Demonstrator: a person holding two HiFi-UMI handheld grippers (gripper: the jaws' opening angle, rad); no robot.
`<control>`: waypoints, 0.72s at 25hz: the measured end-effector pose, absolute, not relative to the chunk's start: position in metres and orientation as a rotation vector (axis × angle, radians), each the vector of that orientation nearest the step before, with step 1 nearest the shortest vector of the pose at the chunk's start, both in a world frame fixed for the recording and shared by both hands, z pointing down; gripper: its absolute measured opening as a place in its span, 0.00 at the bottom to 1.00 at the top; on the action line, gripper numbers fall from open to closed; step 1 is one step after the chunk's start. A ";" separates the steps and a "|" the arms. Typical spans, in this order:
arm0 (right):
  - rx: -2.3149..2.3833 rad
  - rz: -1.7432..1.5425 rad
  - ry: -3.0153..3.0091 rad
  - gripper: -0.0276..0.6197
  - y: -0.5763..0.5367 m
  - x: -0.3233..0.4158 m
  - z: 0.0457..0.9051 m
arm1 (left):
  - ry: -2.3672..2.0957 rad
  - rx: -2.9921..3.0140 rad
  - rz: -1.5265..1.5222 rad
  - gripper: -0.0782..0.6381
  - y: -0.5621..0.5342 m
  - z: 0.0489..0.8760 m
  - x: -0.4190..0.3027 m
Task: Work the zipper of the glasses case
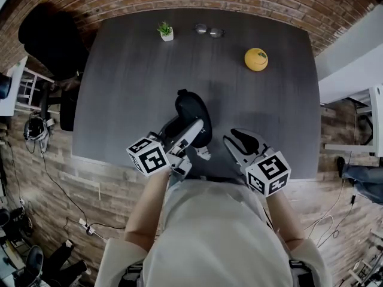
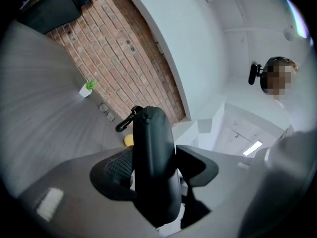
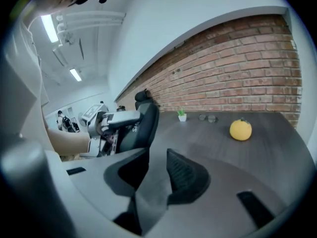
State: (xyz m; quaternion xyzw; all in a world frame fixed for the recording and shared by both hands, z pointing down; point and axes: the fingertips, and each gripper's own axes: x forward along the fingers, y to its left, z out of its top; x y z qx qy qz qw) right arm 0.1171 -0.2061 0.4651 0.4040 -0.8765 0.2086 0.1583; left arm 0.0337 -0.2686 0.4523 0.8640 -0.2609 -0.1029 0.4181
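Note:
The black glasses case (image 1: 190,109) is held up on edge over the near part of the table. My left gripper (image 1: 196,130) is shut on its lower half. In the left gripper view the case (image 2: 151,133) fills the gap between both pads, and a black clip (image 2: 126,120) sticks out at its top end. My right gripper (image 1: 239,141) hangs just right of the case, apart from it. In the right gripper view its jaws (image 3: 154,175) stand a little apart with nothing between them, and the case (image 3: 143,125) shows ahead to the left.
On the dark grey table (image 1: 119,88), a small potted plant (image 1: 166,31) and a pair of glasses (image 1: 209,30) lie at the far edge. A yellow fruit (image 1: 256,59) sits at the far right. A brick wall and a black chair (image 1: 51,37) border the table.

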 end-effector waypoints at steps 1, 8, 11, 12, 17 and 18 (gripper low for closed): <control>1.178 0.618 -2.504 0.23 -0.207 0.121 0.468 | -0.646 2.150 -0.236 0.47 -0.265 0.464 0.037; 1.258 0.717 -2.486 0.22 -0.210 0.134 0.487 | -0.648 2.053 -0.056 0.48 -0.262 0.554 0.062; 1.238 0.762 -2.490 0.22 -0.206 0.133 0.495 | -0.721 2.037 0.042 0.48 -0.277 0.582 0.065; 1.225 0.772 -2.486 0.22 -0.204 0.132 0.498 | -0.750 2.041 0.078 0.48 -0.282 0.587 0.066; 1.183 0.810 -2.477 0.22 -0.197 0.128 0.506 | -0.808 2.077 0.208 0.45 -0.304 0.593 0.070; 1.176 0.815 -2.476 0.22 -0.195 0.127 0.508 | -0.793 2.072 0.214 0.46 -0.304 0.594 0.071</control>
